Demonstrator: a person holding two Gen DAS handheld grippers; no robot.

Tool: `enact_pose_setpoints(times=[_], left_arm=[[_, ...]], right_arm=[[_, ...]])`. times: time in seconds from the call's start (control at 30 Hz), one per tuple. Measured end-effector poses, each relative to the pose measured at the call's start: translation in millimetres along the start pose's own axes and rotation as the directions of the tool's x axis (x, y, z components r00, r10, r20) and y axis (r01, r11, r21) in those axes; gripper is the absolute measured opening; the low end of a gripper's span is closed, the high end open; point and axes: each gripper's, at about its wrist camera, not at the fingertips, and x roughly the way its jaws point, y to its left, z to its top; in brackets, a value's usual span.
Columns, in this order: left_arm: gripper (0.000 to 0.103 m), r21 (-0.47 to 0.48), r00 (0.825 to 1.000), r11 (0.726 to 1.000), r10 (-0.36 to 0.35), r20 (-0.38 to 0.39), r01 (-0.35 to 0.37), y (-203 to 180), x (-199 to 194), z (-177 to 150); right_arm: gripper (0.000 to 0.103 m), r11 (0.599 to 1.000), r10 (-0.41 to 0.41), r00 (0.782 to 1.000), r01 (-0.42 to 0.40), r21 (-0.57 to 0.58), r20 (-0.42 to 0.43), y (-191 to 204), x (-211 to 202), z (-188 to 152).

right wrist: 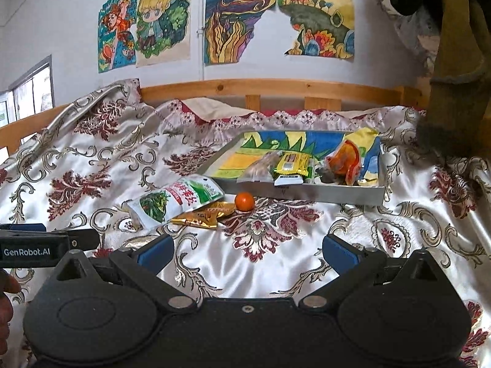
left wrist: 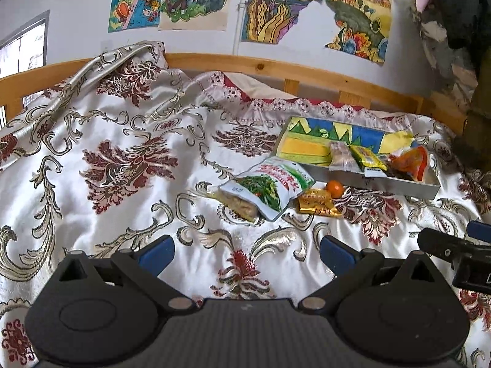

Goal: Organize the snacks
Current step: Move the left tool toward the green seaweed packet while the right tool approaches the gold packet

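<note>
A shallow grey tray with a colourful painted lining lies on the bed and holds several snack packets, among them a yellow-green one and an orange one. In front of it lie a white and green pouch, a gold packet and a small orange ball. My left gripper is open and empty, short of the pouch. My right gripper is open and empty, short of the ball.
The snacks lie on a satin bedspread with red and gold flowers. A wooden bed rail runs behind, below a wall of drawings. A rumpled fold of cover rises at the left. Dark cloth hangs at the right.
</note>
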Motion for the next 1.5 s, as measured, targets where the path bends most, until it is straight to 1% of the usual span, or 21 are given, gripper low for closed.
enact_pose_setpoints(times=[0.9, 1.17, 1.5], left_arm=[[0.102, -0.008, 0.998, 1.0, 0.03, -0.059, -0.03, 2, 25, -3], [0.102, -0.016, 0.998, 0.999, 0.033, -0.057, -0.033, 3, 35, 1], [0.102, -0.009, 0.999, 1.0, 0.028, -0.02, -0.029, 2, 51, 12]], right_arm=[[0.102, 0.999, 0.004, 0.999, -0.003, 0.037, -0.046, -3, 19, -7], [0.102, 0.999, 0.0, 0.998, 0.002, 0.034, -0.055, -3, 24, -7], [0.102, 0.999, -0.014, 0.998, 0.017, 0.036, -0.063, -6, 36, -5]])
